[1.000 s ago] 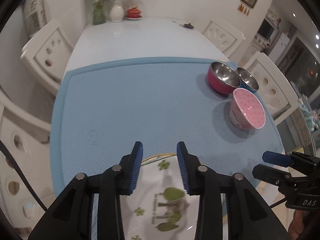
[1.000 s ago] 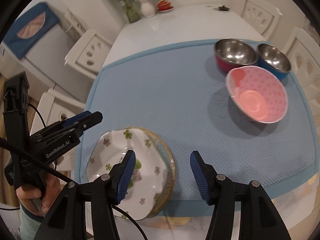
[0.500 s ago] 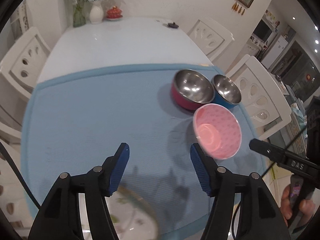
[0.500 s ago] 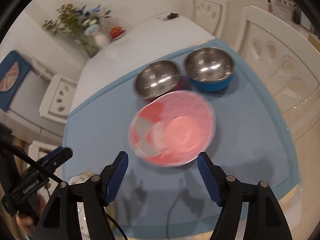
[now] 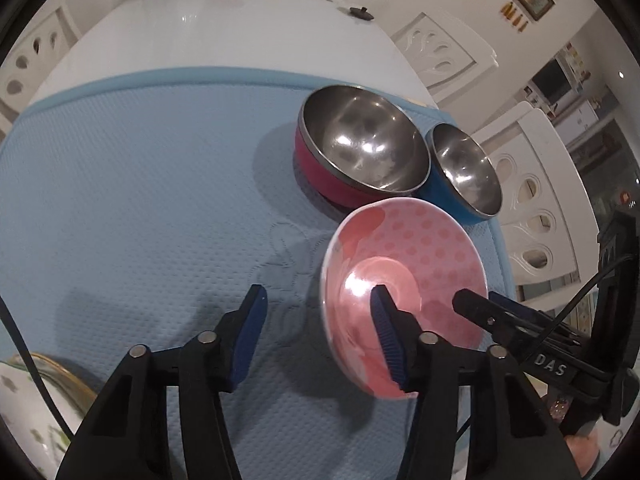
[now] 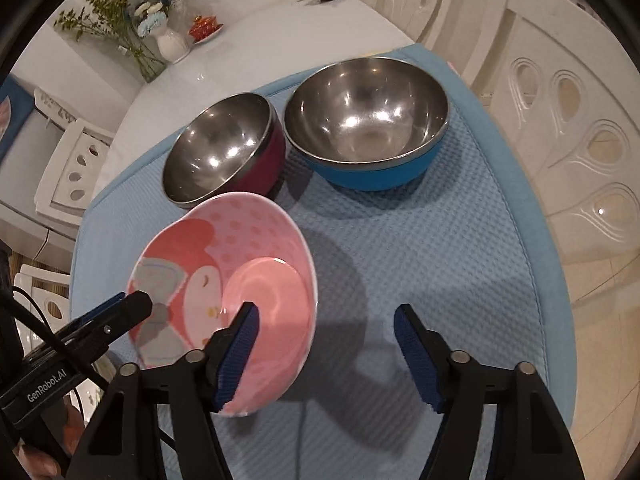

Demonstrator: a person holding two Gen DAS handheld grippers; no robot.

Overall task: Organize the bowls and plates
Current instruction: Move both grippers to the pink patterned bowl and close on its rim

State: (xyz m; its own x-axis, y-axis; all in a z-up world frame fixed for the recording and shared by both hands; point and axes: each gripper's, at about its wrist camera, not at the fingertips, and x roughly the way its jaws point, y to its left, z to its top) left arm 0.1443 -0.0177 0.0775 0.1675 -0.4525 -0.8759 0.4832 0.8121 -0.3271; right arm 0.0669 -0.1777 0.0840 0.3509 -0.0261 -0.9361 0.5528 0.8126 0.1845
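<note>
A pink dotted bowl [image 5: 404,276] stands on the blue mat, between my two grippers; it also shows in the right wrist view [image 6: 224,280]. My left gripper [image 5: 320,332] is open, its right finger inside the bowl's rim, its left finger outside. My right gripper [image 6: 326,354] is open, its left finger over the bowl's inside, its right finger outside on the mat. Behind the pink bowl stand a red steel bowl [image 5: 360,144] [image 6: 224,152] and a blue steel bowl [image 5: 464,172] [image 6: 368,124]. A floral plate stack [image 5: 28,396] lies at the near left.
The blue mat [image 5: 140,184] covers the near half of a white table [image 5: 224,24]. White chairs [image 6: 568,128] stand around it. A vase with flowers [image 6: 168,40] and a small red dish [image 6: 206,26] stand at the far end.
Both grippers left the plate stack and moved right to the pink bowl, closing in on it from each side. Both stay open.
</note>
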